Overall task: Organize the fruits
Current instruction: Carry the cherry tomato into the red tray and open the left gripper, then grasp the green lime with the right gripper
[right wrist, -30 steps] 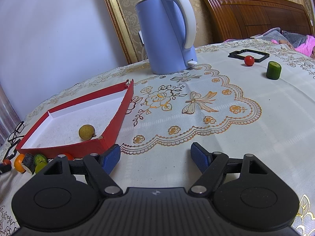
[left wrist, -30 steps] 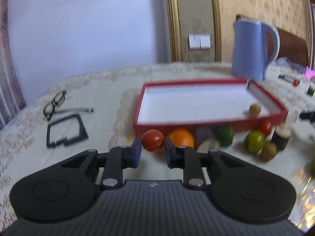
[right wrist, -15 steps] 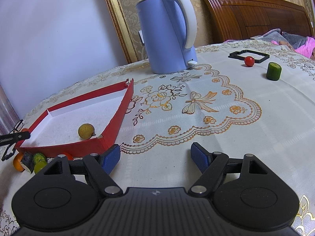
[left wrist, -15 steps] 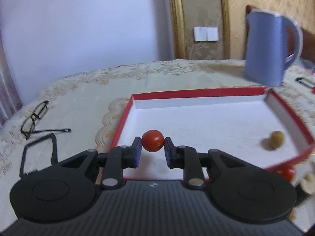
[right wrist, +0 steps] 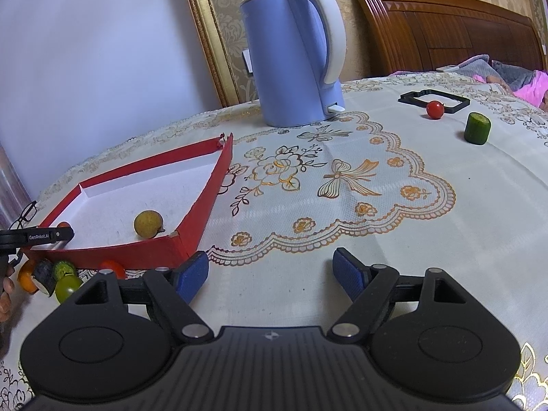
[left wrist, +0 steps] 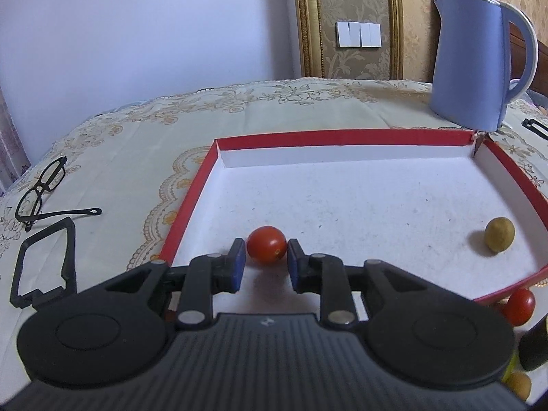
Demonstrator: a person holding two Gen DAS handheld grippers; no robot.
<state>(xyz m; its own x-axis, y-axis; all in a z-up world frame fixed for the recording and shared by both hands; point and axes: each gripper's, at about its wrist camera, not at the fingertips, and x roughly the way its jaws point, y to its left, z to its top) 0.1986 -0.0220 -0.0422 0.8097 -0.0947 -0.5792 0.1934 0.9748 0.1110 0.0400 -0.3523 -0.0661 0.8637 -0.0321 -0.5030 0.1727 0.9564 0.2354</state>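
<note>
The left gripper (left wrist: 266, 261) reached over the near left corner of the red box (left wrist: 191, 202), its jaws just opening, with a red cherry tomato (left wrist: 266, 245) between the blue pads (left wrist: 237, 264). A sliver of gap showed on either side of the tomato, which sat on the white floor of the box. A yellow-brown round fruit (left wrist: 499, 238) lay in the same box toward three o'clock, near the right wall. Outside the box, at four o'clock, a second red tomato (left wrist: 520, 302) rested against the front wall. Glasses (left wrist: 41, 190) lay on the tablecloth (left wrist: 137, 144) at nine o'clock, and a blue kettle (left wrist: 479, 61) stood at one o'clock. The right gripper (right wrist: 270, 272) hung above bare cloth with jaws wide apart and nothing between them; from there another tomato (right wrist: 435, 109) and a green cucumber piece (right wrist: 476, 133) lay far off at two o'clock.
</note>
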